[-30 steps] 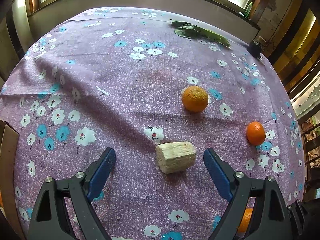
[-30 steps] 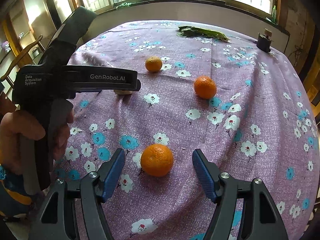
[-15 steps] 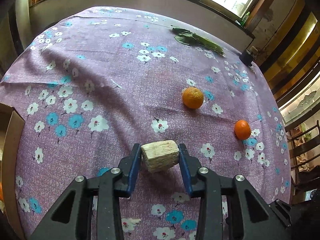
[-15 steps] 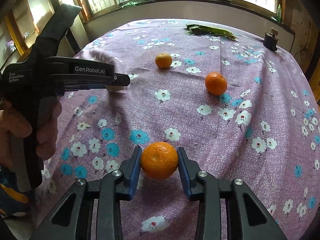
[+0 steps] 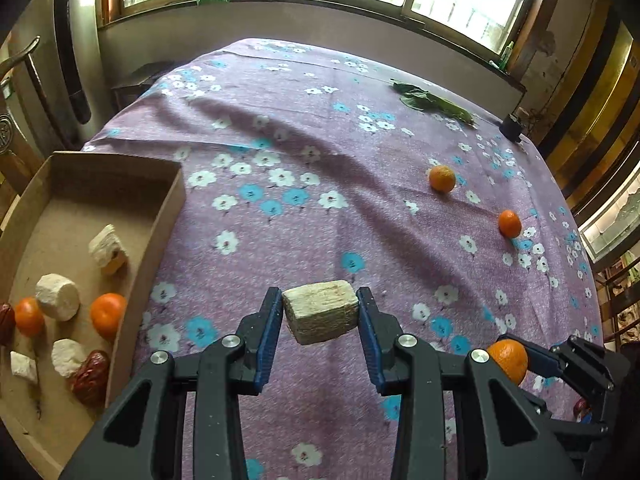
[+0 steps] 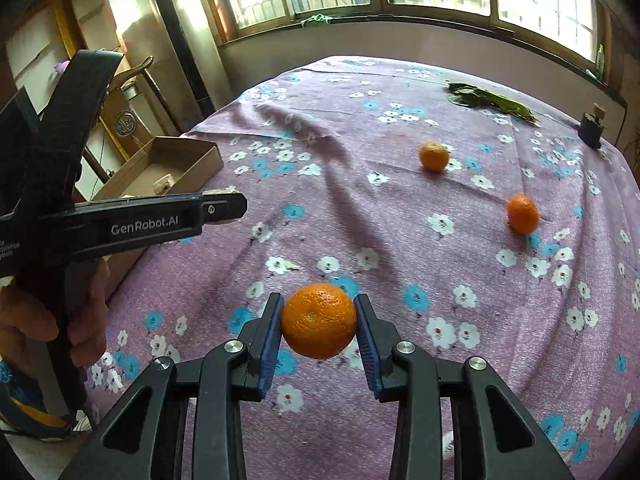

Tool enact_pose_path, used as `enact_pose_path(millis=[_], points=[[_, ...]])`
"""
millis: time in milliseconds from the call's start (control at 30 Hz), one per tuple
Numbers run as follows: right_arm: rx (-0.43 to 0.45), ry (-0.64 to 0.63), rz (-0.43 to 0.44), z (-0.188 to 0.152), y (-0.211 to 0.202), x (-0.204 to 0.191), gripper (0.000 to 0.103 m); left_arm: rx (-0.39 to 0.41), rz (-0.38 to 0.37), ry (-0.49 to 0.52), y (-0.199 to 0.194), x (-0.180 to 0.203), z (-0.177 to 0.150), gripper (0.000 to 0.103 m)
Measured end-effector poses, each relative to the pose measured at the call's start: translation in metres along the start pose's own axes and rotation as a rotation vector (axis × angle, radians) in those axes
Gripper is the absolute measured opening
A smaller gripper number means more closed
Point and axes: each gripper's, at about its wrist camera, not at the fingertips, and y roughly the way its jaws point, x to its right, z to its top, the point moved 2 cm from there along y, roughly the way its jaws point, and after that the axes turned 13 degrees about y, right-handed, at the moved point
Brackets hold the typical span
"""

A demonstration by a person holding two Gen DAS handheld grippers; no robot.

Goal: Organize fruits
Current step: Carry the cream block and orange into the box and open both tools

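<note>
Fruits, left wrist view: pale cut block (image 5: 320, 317) was off the flowered tablecloth (image 5: 320, 152), between the blue pads.
Left gripper (image 5: 319, 322): jaws narrow, both pads pressed on the block's short ends; nothing else touched.
Cardboard tray (image 5: 168, 216): at near left, holding pale chunks, two oranges and dark red fruits.
Loose stock: far orange (image 5: 442, 178) and right orange (image 5: 509, 223) lay on the cloth at right, well apart.
Right gripper, seen from here (image 5: 516, 360): at near right, clamped on an orange.

Fruits, right wrist view: held orange (image 6: 319, 321) sat clear of the cloth, squeezed at its widest part.
Right gripper (image 6: 319, 330): jaws narrow, both pads on the orange.
Tray, this view (image 6: 200, 160): at far left, beyond the left gripper's body (image 6: 152, 224).

Handling note: likely the carry to the tray. Keep both grips steady, bring each piece above the tray floor clear of the wall, lower before letting go so the round orange does not roll.
</note>
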Motion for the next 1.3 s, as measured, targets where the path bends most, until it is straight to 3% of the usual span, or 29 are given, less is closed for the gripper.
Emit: enact_pose_path(millis=[267,600,967,1300], points=[[-0.027,-0.088,0.063,0.000,0.020,-0.057,0.039,0.042,0.138,-0.010,-0.037,-0.051,-0.034,0.036],[-0.053,-0.198,0.118,0.004,0.039,-0.121,0.039,0.060,0.239,-0.051,-0.066,-0.106,-0.065,0.036],[-0.099,-0.302,0.153,-0.001,0.061,-0.174,0.039,0.028,0.216,-0.117,-0.081,-0.147,-0.099,0.036],[-0.121,-0.360,0.173,0.015,0.089,-0.211,0.039,0.001,0.210,-0.113,-0.076,-0.151,-0.116,0.036]])
